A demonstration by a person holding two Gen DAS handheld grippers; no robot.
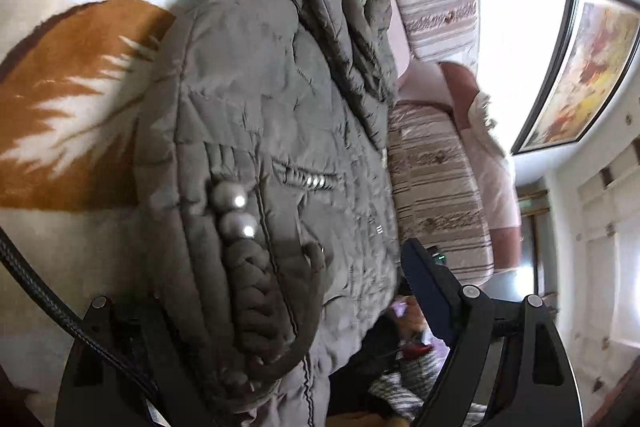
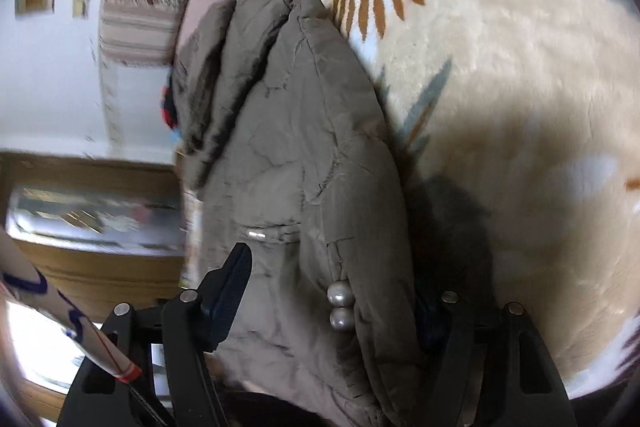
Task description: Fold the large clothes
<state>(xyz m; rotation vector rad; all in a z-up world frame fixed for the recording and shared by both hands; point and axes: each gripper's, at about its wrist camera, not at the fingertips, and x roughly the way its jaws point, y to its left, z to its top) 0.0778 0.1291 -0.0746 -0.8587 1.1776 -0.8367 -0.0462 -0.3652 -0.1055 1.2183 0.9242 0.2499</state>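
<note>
I have the jacket (image 1: 280,131) lifted off the blanket (image 1: 72,99) to fold it; both the left gripper (image 1: 280,327) and right gripper (image 2: 332,311) look clamped on its hem, jaws buried in padding.

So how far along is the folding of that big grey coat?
Partly done, it seems. The grey padded coat already looks doubled lengthwise into a narrow bundle on the leaf-patterned blanket. In hand: the left claw and right claw each straddle its near end by the two silver snaps; whether they pinch it is unclear. Left: probably folding it crosswise into a compact stack.
</note>
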